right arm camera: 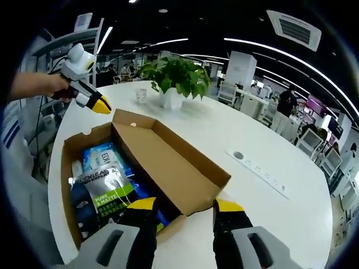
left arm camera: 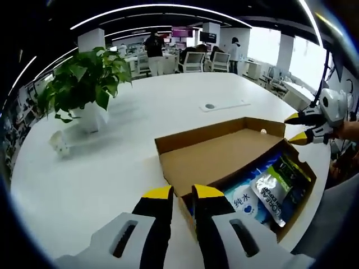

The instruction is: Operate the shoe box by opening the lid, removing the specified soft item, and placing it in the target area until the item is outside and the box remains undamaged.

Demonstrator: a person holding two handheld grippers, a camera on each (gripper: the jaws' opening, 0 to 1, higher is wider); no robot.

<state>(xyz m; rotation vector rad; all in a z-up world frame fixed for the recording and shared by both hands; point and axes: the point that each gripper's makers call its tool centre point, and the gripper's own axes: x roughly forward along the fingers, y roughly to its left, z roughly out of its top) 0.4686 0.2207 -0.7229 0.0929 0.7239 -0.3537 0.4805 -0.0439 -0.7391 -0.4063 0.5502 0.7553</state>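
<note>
1. Closest in the left gripper view, the left gripper (left arm camera: pixel 183 194) has its yellow-tipped fingers nearly pressed together, a thin slit between them, pinching nothing, right at the near corner of the shoe box (left arm camera: pixel 279 223).
2. In the right gripper view, the right gripper (right arm camera: pixel 186 206) has its fingers spread wide, hovering at the box's near edge with the lid's corner between the tips.
3. The lid (right arm camera: pixel 168 165) is open, flap folded flat onto the surface.
4. Inside the box lie soft pouches: a silver-and-green L'Oreal pouch (right arm camera: pixel 105 193) at 9 o'clock in the right gripper view, with blue packs (right arm camera: pixel 102 158) under it.
5. Further out, the white round surface (left arm camera: pixel 168 112).
6. At 10 o'clock in the left gripper view, a potted plant (left arm camera: pixel 84 84) with a small cup (left arm camera: pixel 59 142) beside it.
7. Beyond: office chairs and people standing.
</note>
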